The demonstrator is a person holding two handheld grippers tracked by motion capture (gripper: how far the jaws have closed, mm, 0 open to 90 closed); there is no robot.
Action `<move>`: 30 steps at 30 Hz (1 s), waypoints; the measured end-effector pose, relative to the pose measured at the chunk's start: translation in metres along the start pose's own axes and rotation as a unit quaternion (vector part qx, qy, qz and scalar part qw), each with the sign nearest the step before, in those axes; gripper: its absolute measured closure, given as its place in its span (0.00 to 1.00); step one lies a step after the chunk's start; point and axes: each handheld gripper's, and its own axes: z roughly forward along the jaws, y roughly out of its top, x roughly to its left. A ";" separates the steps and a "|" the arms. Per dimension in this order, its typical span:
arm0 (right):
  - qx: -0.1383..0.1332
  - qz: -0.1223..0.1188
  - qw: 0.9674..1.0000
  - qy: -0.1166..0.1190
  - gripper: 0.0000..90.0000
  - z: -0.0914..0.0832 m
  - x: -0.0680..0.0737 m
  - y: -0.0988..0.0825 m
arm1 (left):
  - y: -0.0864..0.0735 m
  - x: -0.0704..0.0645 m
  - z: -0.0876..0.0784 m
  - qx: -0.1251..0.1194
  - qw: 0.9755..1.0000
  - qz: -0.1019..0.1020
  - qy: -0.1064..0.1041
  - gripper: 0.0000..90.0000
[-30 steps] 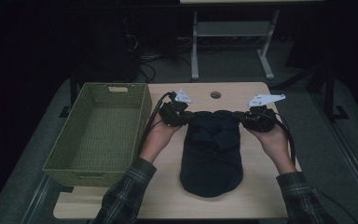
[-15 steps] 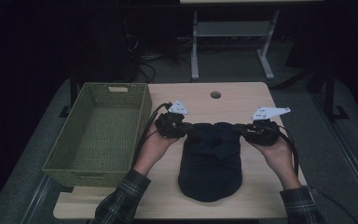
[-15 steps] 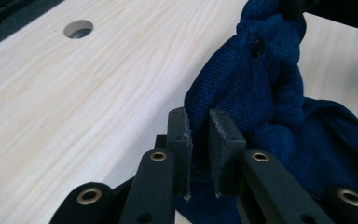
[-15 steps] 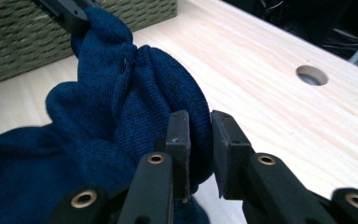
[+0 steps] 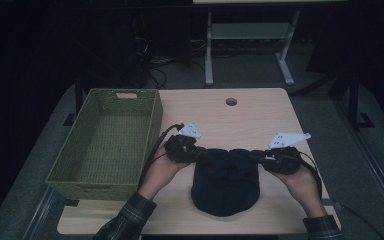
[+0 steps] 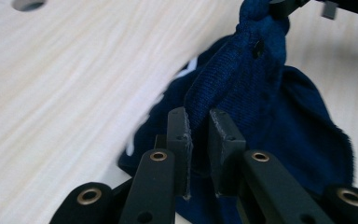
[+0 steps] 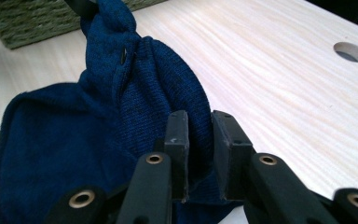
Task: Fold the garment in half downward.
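We note a dark blue knitted garment (image 5: 225,182) lying on the wooden table (image 5: 240,115), toward the near edge at about 6 o'clock from the round cable hole (image 5: 231,101). Its far edge is lifted and stretched between the two grippers.

Left gripper (image 5: 200,153) — at 9 o'clock of the garment. In the left gripper view its pads (image 6: 179,135) stand close together with a fold of the blue knit pinched between them; a narrow gap is taken up by cloth. The fold runs up and away to the other gripper's jaws at the top of that view.

Right gripper (image 5: 257,156) — at 3 o'clock of the garment. In the right gripper view its pads (image 7: 177,133) likewise clamp a thick bunch of the same knit, jaws nearly together. The rest of the cloth sags to the table at 8 o'clock of these jaws.

Container: a green woven basket (image 5: 152,120) sits on the table at 9 o'clock of the left gripper, just beside the hand. Nothing can be seen lying on its woven floor. Its corner also shows in the right gripper view at 11 o'clock.

The garment lies wholly outside the basket.
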 end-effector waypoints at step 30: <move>0.022 -0.014 0.999 0.042 0.78 -0.008 0.067 -0.060 | -0.051 -0.046 0.010 0.047 0.997 -0.007 -0.065 0.89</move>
